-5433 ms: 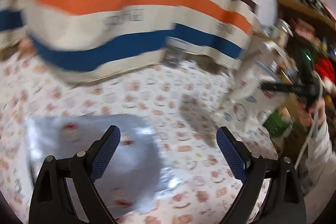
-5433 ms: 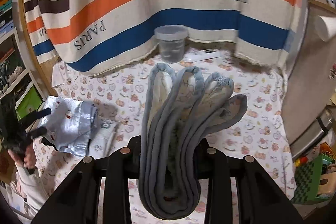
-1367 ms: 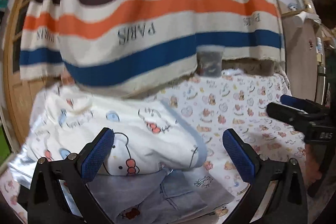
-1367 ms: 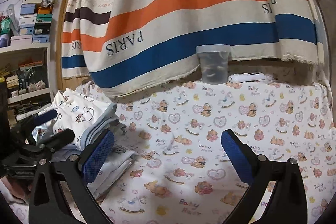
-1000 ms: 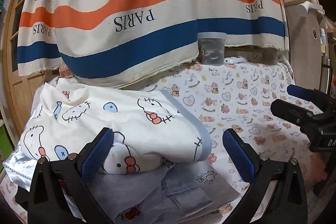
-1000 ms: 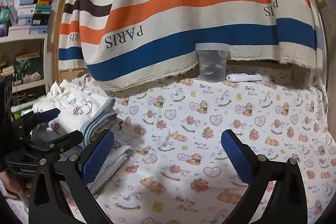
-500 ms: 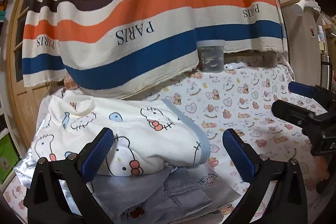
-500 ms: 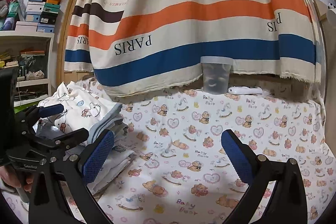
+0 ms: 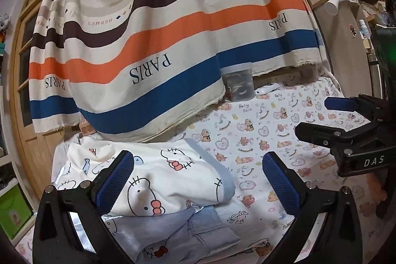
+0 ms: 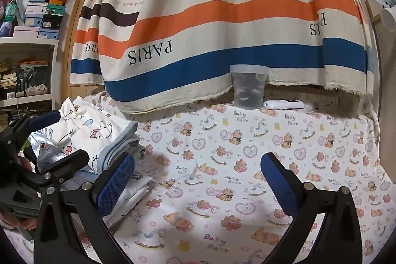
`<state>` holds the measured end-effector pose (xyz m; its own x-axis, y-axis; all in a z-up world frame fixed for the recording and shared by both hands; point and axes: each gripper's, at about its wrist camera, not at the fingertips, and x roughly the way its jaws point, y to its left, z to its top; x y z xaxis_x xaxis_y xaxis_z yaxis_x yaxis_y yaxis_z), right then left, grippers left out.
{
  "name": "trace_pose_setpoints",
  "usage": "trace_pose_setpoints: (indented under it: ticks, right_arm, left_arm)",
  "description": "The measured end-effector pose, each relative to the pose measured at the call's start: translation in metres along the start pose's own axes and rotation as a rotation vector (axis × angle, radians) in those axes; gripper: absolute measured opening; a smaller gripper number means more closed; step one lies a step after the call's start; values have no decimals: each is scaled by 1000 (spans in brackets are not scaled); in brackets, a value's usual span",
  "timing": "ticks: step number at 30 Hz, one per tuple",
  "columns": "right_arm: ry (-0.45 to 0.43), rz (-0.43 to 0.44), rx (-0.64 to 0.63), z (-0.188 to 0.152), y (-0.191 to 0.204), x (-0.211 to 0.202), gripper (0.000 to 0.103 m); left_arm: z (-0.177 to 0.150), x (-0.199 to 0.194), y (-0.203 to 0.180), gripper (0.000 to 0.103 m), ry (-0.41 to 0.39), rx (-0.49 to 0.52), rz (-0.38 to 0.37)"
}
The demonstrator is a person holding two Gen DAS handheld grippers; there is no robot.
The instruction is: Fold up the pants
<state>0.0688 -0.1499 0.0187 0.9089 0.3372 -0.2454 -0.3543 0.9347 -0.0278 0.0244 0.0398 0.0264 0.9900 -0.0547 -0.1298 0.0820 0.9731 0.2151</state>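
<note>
A stack of folded clothes lies at the left of the bear-print sheet (image 10: 222,152). On top are the folded white cartoon-cat pants (image 9: 158,180) with a pale blue edge, also in the right wrist view (image 10: 94,132). Under them lies a light blue garment (image 9: 188,234). My left gripper (image 9: 198,180) is open and empty, above the stack. My right gripper (image 10: 198,180) is open and empty over the bare sheet, to the right of the stack. It shows in the left wrist view (image 9: 319,115) at the right. The left gripper shows in the right wrist view (image 10: 61,137) at the left.
A striped cloth (image 10: 222,29) hangs behind the surface. A clear plastic tub (image 10: 248,87) and a white remote (image 10: 283,104) stand at the back edge. Shelves with boxes (image 10: 32,41) are at the far left. A wooden door (image 9: 32,115) is to the left.
Since several seconds ago my right gripper has let go of the folded pants, which now lie on the stack. In the last second both grippers have stayed open and tilted up slightly.
</note>
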Motion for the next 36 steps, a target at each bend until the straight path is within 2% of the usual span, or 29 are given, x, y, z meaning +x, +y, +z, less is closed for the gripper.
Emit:
trace_pose_setpoints:
  ticks: [12,21,26,36]
  right_arm:
    - [-1,-17,5,0,0,-1,102]
    - [-4,3,-4,0,0,-1,102]
    - [2,4,-1,-1,1,-1,102]
    - [8,6,1,-1,0,1,102]
  left_arm:
    - [-2,5,5,103,33,-23,12]
    - [-3,6,6,103,35,-26,24]
    - [-3,6,7,103,47,-28,-1]
    - [-5,9,8,103,57,-29,8]
